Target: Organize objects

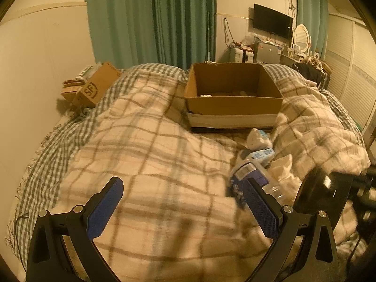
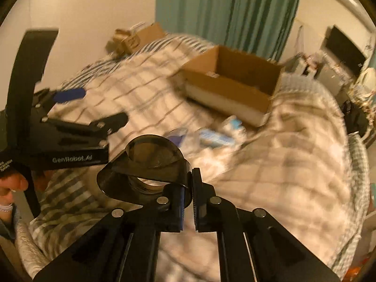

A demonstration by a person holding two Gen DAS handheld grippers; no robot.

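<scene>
My left gripper [image 1: 183,208] is open and empty above the plaid blanket [image 1: 152,164]; it also shows at the left of the right wrist view [image 2: 101,108]. A clear plastic bottle with a blue label [image 1: 249,176] lies just beyond its right finger, among white socks and small packets [image 1: 260,141]. My right gripper [image 2: 189,199] is shut on the rim of a dark translucent cup-like object [image 2: 150,164] and holds it above the bed. An open cardboard box [image 1: 235,98] sits on the bed beyond; it also shows in the right wrist view [image 2: 230,87].
Smaller cardboard boxes [image 1: 94,87] sit at the bed's far left by the wall. Green curtains [image 1: 150,18] hang behind. A TV [image 1: 272,21], a dresser with a mirror and clutter stand at the far right. The right gripper's body [image 1: 329,188] is close to my left gripper.
</scene>
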